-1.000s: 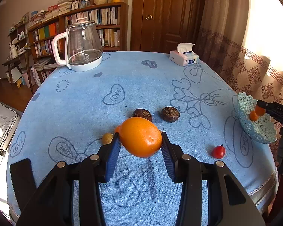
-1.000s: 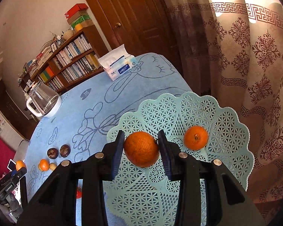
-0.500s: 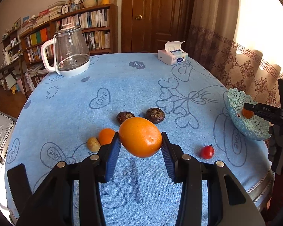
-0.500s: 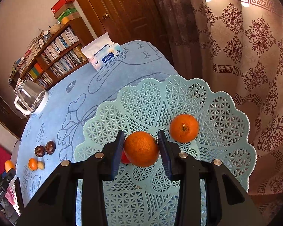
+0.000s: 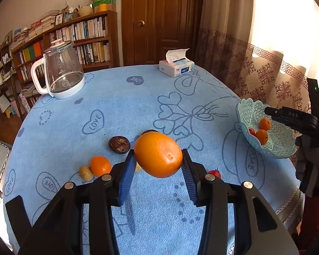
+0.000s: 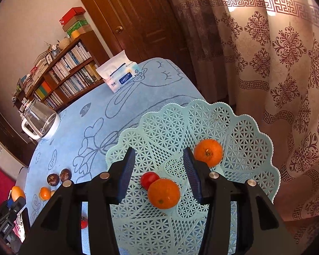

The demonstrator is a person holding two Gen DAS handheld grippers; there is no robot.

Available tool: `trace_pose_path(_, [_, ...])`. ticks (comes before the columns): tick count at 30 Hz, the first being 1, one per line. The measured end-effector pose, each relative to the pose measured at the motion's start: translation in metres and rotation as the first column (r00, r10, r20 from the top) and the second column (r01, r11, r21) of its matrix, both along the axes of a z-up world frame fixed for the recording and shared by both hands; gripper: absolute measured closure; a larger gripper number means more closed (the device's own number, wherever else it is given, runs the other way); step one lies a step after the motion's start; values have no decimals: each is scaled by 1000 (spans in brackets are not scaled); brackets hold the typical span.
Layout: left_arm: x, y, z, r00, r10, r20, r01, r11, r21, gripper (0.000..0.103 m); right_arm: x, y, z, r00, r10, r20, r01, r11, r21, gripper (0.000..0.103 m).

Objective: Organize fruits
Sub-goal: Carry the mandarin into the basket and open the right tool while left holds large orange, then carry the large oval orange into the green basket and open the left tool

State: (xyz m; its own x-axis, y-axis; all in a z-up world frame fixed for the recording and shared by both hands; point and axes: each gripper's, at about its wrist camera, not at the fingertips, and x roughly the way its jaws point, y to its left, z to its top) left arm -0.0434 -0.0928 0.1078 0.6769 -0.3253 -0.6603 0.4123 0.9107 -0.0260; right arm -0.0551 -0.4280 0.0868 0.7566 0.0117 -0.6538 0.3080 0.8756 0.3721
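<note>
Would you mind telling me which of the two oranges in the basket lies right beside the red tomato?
The nearer orange, between the right claw's open fingers, touches the tomato; the other orange sits apart.

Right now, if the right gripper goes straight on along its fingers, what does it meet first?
Most likely the basket floor. The right gripper, jaws just opened, stands over it; the released mandarin and small red fruit lie just below its line. Depth is unclear.

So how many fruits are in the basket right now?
3: a mandarin toward the far wall of the basket, another mandarin near the centre, and a cherry tomato touching it. None seems hidden.
</note>
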Motion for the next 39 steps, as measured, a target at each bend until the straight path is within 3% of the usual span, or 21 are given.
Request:
trace_pose_path(10, [-3, -67, 5, 986, -169, 12, 169, 986, 8, 60, -29, -7, 44, 987, -33, 157, 30, 999, 16, 48])
trace_pose_path(21, [-1, -148, -9, 931, -362, -38, 361, 931, -49, 60, -30, -14, 41, 985, -67, 160, 60, 997, 46, 48])
trace_pose_path(28, [-3, -186, -18, 906, -422, -36, 421, 907, -33, 60, -33, -22, 41, 982, -92, 167, 83, 995, 61, 48])
trace_pose_path(39, [1, -202, -34, 898, -435, -70, 435, 900, -25, 56, -35, -26, 40, 978, -116, 171, 105, 992, 72, 48])
